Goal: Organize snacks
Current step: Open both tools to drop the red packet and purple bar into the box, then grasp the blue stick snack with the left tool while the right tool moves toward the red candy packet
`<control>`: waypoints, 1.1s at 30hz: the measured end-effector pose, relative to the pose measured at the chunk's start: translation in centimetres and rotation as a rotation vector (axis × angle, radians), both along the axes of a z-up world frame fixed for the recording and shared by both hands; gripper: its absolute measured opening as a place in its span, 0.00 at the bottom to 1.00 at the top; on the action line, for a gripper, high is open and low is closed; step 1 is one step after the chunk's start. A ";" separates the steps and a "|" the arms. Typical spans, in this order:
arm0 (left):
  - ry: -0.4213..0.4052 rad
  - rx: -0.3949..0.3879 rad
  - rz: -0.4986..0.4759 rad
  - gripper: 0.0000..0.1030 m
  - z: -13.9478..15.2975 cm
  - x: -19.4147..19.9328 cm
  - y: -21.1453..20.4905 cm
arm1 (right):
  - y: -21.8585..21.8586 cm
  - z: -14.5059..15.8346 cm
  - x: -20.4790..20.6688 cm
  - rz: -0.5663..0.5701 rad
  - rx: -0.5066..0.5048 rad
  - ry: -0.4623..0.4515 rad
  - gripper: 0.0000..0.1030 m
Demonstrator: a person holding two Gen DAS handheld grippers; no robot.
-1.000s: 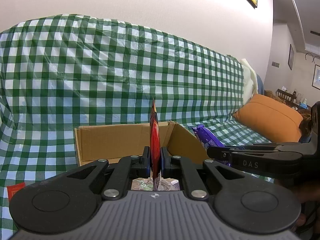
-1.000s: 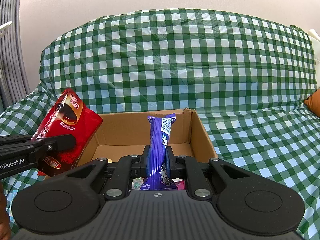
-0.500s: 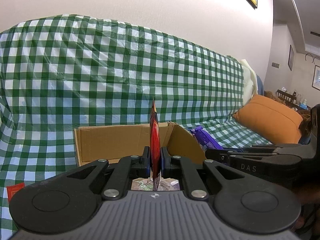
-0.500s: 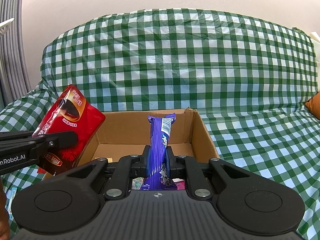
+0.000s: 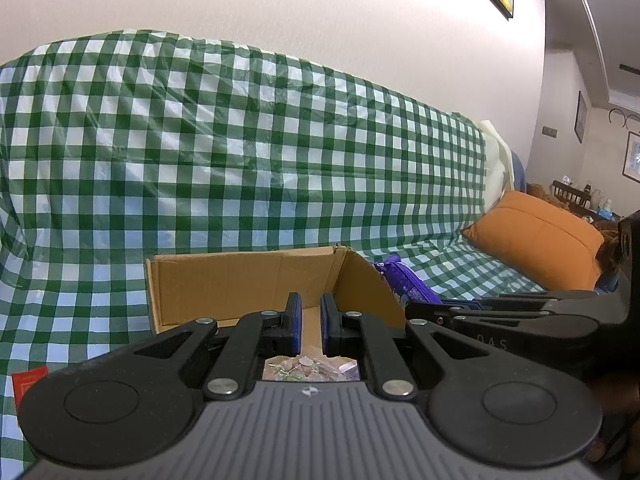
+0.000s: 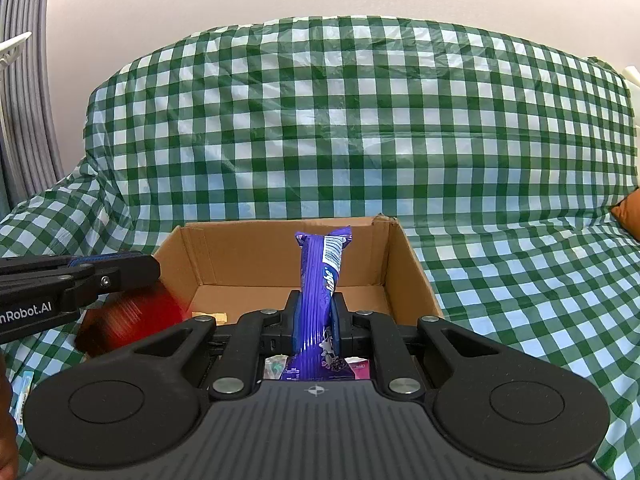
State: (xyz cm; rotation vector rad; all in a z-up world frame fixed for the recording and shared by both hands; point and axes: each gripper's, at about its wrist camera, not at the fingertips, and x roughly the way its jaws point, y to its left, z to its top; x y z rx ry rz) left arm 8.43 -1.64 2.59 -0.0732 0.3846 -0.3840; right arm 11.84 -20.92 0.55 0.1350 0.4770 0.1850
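Note:
An open cardboard box (image 5: pixel 240 280) (image 6: pixel 404 260) sits on the green checked sofa cover. My left gripper (image 5: pixel 311 322) is open and empty above the box's near edge. The red snack packet (image 6: pixel 132 316) is a blur falling just under the left gripper (image 6: pixel 132 268) at the box's left side. My right gripper (image 6: pixel 316 320) is shut on a purple snack packet (image 6: pixel 320 276), held upright over the box; its tip shows in the left wrist view (image 5: pixel 404 284). Several wrapped snacks (image 5: pixel 308 368) lie in the box below.
A red packet (image 5: pixel 28 386) lies on the cover at the left. A small pale packet (image 6: pixel 22 392) lies on the cover at the far left. An orange cushion (image 5: pixel 536 240) rests on the sofa at the right.
My left gripper has opened and let go of the red packet, which is dropping. My right gripper still holds the purple packet in nearly the same place.

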 end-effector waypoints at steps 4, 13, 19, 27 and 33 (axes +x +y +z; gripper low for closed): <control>0.022 -0.008 -0.019 0.12 -0.1 0.2 -0.1 | -0.1 -0.1 0.2 0.011 0.000 0.006 0.15; 0.012 0.021 -0.014 0.55 -0.1 0.0 -0.2 | 0.1 -0.2 0.6 -0.015 -0.009 0.021 0.57; -0.014 0.064 0.082 0.63 0.0 -0.2 0.5 | 0.4 -0.2 0.8 -0.027 0.007 0.011 0.57; 0.077 0.134 0.254 0.70 -0.6 -0.2 4.2 | 2.0 0.1 1.1 -0.011 0.044 -0.019 0.56; 0.295 0.139 0.437 0.49 -1.4 -0.9 10.9 | 4.6 0.5 1.1 0.064 0.053 -0.058 0.40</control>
